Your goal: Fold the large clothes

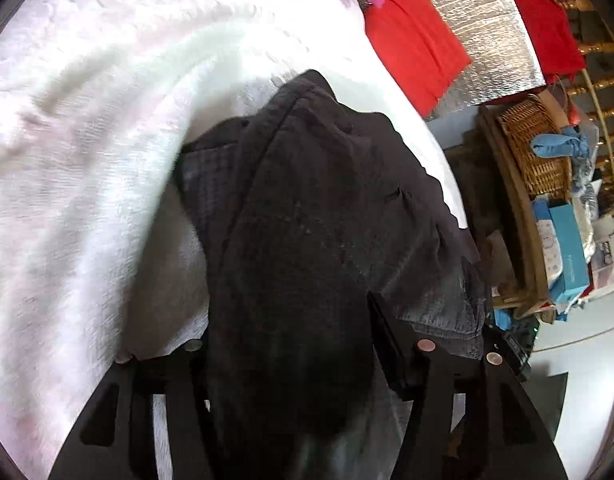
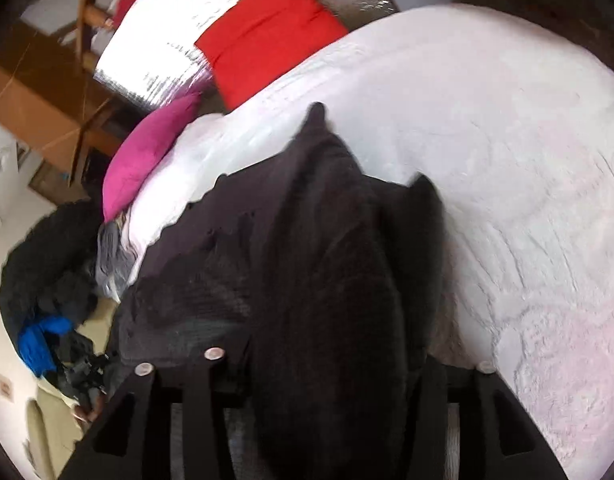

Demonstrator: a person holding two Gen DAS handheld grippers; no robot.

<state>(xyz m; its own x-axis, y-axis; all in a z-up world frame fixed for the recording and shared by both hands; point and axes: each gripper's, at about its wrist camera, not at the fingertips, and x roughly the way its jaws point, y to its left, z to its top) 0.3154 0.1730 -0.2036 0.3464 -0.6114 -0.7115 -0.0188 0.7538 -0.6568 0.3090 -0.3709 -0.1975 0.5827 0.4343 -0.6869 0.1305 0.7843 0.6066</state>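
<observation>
While a white textured bedspread lies beneath, a dark charcoal woven garment bunches up between the left gripper's half-spread jaws. The right gripper likewise straddles a heaped fold of it; whether either pair of jaws presses the cloth cannot be told.

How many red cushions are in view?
2. One red cushion lies on the silver mat beyond the white bedspread; another sits farther back at the mat's edge. More may be hidden.
</observation>
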